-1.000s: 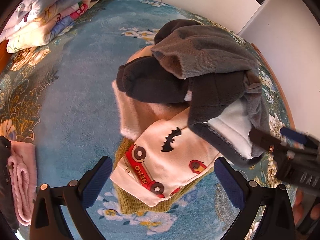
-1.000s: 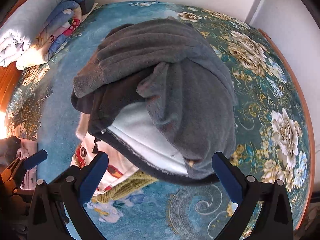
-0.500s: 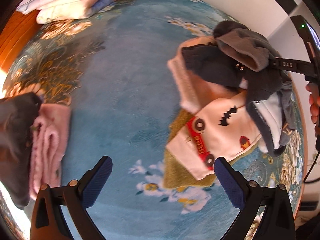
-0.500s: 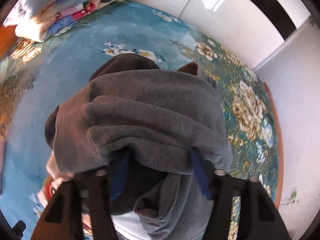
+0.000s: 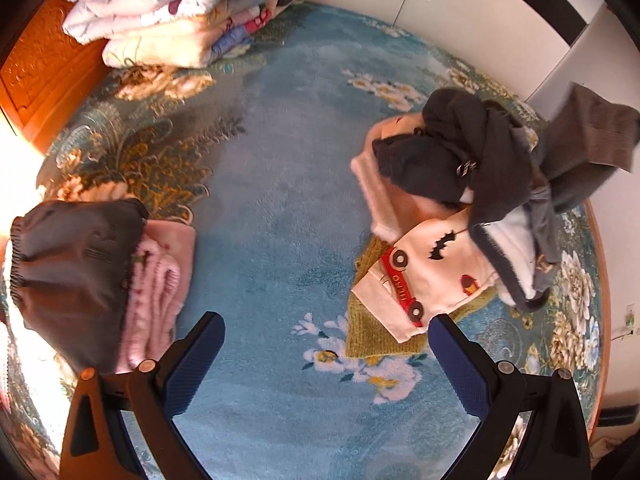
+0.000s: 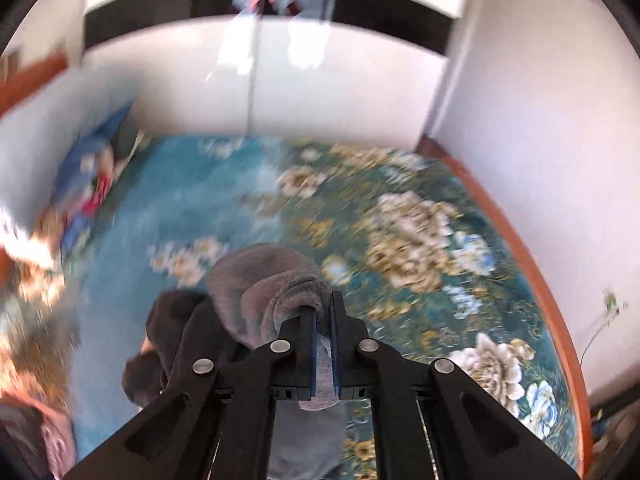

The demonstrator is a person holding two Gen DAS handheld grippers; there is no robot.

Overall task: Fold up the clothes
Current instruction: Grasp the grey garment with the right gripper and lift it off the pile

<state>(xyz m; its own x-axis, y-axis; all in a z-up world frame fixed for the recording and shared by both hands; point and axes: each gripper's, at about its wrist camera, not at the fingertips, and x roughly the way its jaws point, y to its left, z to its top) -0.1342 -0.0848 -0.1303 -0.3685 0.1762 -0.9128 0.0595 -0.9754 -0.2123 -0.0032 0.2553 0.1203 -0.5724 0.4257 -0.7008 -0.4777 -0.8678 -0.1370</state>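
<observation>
In the right wrist view my right gripper [image 6: 324,320] has its jaws closing tight on a fold of the grey fleece garment [image 6: 272,284], pads pressing it; the rest hangs below. The left wrist view shows that grey garment [image 5: 592,136] raised at the far right, still trailing into the pile. The pile holds a dark grey piece [image 5: 480,160], a white shirt with a red car and a bat [image 5: 432,276], an olive knit [image 5: 364,336] and a pink piece [image 5: 384,196]. My left gripper [image 5: 326,360] hangs open over the blue floral blanket [image 5: 280,208], left of the pile, with nothing between its fingers.
A folded stack lies at the left: a dark brown garment [image 5: 76,264] on a pink one [image 5: 160,280]. Folded quilts [image 5: 172,12] sit at the back left by a wooden headboard [image 5: 44,72]. White cupboard fronts [image 5: 460,12] and a wooden edge [image 6: 520,248] border the blanket.
The right gripper went from open over the grey garment to shut on it and lifted it. The left gripper drew back leftward and upward; the pile now sits at its right.
</observation>
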